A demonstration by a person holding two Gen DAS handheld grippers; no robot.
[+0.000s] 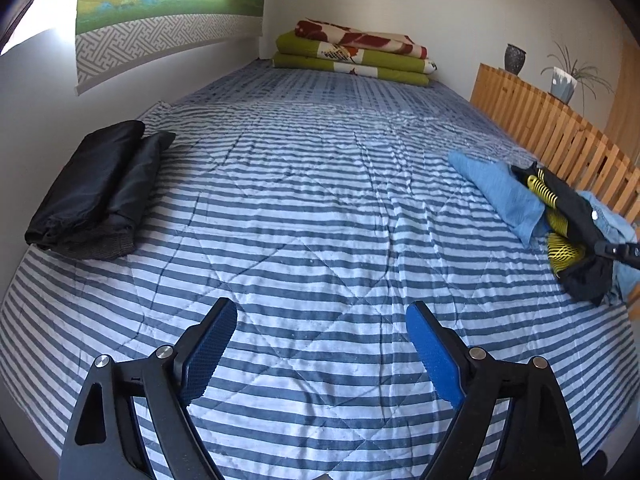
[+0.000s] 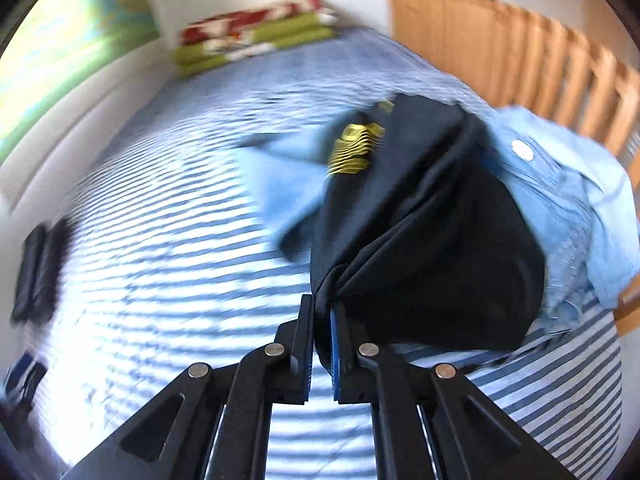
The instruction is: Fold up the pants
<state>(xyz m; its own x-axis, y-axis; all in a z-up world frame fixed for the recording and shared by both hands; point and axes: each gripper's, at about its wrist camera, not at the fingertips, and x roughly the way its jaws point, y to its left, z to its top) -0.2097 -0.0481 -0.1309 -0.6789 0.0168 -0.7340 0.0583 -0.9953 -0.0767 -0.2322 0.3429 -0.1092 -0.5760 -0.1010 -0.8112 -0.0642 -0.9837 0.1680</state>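
Right wrist: right gripper fingers clamped on black pants, bunched, axis unclear. Left gripper fingers apart.

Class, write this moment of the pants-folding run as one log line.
left gripper: open, over striped bed cover | right gripper: shut on black pants, pulling from clothes pile | folded black garment: far left

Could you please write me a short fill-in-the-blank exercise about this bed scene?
1. The right gripper is shut on the black and ____ pants.
2. The left gripper has its jaws ____.
3. The folded black garment lies on the ____ bedspread.

Missing words: yellow; open; striped
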